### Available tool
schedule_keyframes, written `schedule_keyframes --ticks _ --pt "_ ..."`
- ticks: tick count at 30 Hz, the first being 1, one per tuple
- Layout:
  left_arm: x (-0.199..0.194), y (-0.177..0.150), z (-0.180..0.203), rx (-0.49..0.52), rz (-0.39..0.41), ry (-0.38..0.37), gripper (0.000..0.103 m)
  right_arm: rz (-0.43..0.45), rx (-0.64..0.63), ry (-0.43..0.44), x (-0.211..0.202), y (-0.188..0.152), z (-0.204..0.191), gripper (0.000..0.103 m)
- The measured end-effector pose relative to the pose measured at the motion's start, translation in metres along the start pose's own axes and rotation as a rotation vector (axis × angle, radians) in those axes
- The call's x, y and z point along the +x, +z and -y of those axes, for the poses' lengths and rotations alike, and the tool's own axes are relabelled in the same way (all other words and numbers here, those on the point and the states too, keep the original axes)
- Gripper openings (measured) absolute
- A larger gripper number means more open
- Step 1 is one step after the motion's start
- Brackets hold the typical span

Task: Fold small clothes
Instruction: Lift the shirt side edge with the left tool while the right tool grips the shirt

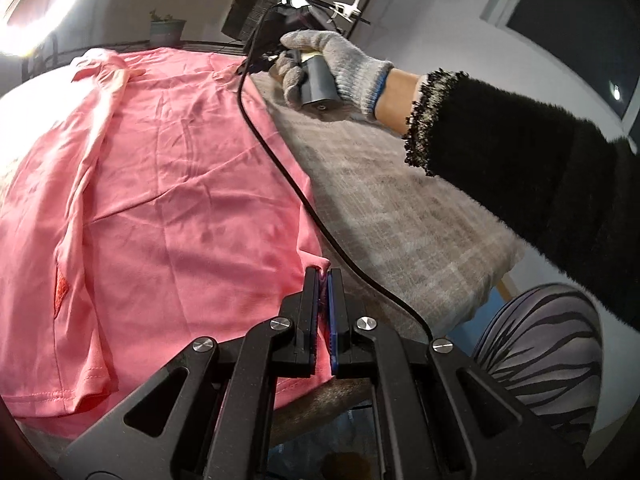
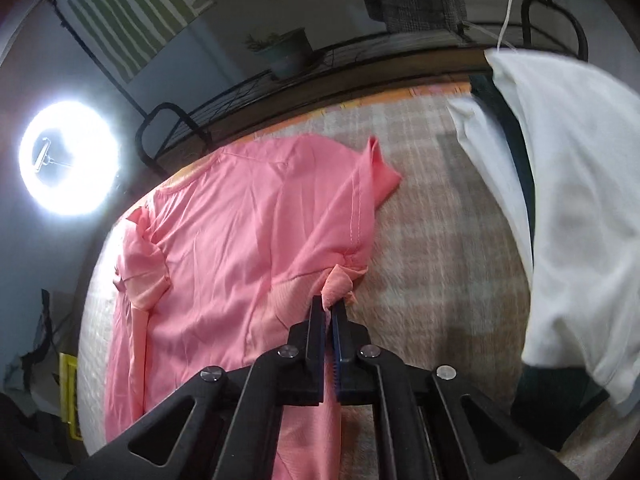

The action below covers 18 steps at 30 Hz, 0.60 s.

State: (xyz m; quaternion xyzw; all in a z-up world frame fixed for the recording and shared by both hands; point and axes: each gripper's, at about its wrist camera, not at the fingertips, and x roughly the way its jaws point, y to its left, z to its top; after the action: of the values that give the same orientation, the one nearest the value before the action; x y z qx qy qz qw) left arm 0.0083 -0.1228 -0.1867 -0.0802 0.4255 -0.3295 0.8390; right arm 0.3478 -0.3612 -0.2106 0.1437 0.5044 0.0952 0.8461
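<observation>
My left tongs (image 1: 324, 276) are pinched tight on the near right edge of the pink shirt (image 1: 168, 184), a sliver of cloth caught between the pads. The shirt lies spread flat on the checked table cover (image 1: 400, 216), reaching away from these tongs toward the far left, with one sleeve folded in along its left side. My right tongs (image 2: 329, 306) are closed too, gripping a bunched tuft of the shirt's right edge near the armpit seam, with its short sleeve (image 2: 380, 172) pointing away beyond them. My gloved right hand (image 1: 320, 68) holds them at the shirt's far right edge. A white garment (image 2: 568, 200) lies further right.
</observation>
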Motion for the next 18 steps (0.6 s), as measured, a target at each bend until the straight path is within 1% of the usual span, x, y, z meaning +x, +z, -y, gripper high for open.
schedule_keyframes --ticks 3,6,11,15,18 --pt "-0.009 -0.002 -0.01 -0.041 0.018 -0.014 0.002 0.0 -0.043 -0.022 -0.005 0.004 -0.018 0.0" --pt "-0.02 -0.005 -0.019 -0.078 0.034 -0.024 0.002 -0.013 -0.134 -0.11 -0.007 0.009 -0.047 0.0" --pt "-0.044 -0.01 -0.038 -0.135 0.076 -0.026 0.002 -0.016 -0.27 -0.191 -0.009 0.012 -0.101 0.0" --pt "-0.063 -0.019 -0.058 -0.192 0.101 -0.016 0.002 -0.022 -0.373 -0.236 0.0 0.012 -0.15 0.0" --pt "-0.074 -0.026 -0.076 -0.232 0.111 0.006 0.002 -0.041 -0.455 -0.274 0.021 0.009 -0.192 0.0"
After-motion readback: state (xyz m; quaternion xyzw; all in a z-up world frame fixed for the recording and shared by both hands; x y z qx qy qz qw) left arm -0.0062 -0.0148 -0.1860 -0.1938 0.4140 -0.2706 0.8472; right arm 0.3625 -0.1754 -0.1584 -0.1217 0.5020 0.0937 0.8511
